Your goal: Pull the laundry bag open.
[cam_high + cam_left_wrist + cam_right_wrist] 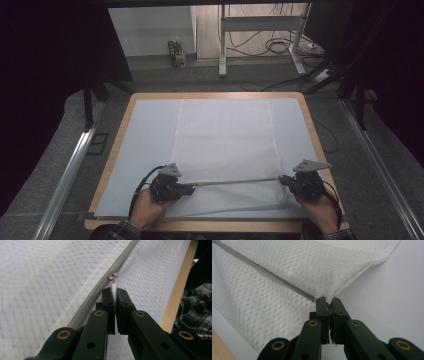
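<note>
White waffle-knit cover [225, 145], grey zipper [100, 287], white plastic pull [114, 290].

Both grippers are matt black, the left gripper [189, 189] and the right gripper [283, 181] alike, each with a grey three-cornered plate on top and a black cable curling back past the wrist. Close up, the jaws are flat black bars with brass-ringed pivots and small screw holes, ending in blocky black pads [109, 300]. The person's sleeves [123, 231] are a dark plaid with pale lines, cuffs buttoned at the wrists
</note>
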